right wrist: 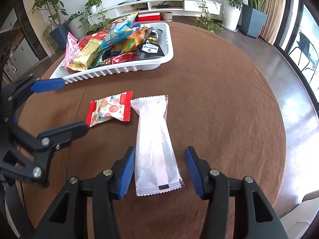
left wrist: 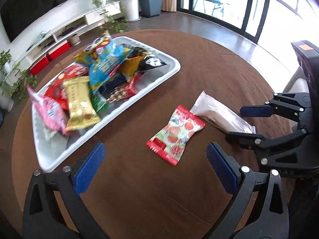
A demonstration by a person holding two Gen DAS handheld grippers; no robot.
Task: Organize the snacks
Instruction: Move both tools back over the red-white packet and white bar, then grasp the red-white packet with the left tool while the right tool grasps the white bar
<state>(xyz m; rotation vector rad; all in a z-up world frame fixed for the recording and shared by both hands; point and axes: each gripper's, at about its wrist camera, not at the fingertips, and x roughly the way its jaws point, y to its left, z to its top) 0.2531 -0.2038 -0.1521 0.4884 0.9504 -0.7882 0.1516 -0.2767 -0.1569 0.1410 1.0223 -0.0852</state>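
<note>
A white tray point(left wrist: 159, 79) on the round brown table holds a pile of several snack packets, also seen in the right wrist view point(right wrist: 119, 70). Two packets lie loose on the table: a red and white one point(left wrist: 176, 133) point(right wrist: 110, 109) and a long white one point(left wrist: 221, 112) point(right wrist: 154, 149). My left gripper point(left wrist: 155, 165) is open and empty, just short of the red and white packet. My right gripper point(right wrist: 158, 172) point(left wrist: 237, 123) is open with its fingers on either side of the white packet's near end, not closed on it.
The brown tablecloth point(right wrist: 219, 99) covers the table to its rounded edge. Beyond it are a white TV bench point(right wrist: 169, 5), potted plants point(right wrist: 231, 10) and glass doors point(left wrist: 229, 4). A pale chair point(right wrist: 303, 213) stands at the table's near right.
</note>
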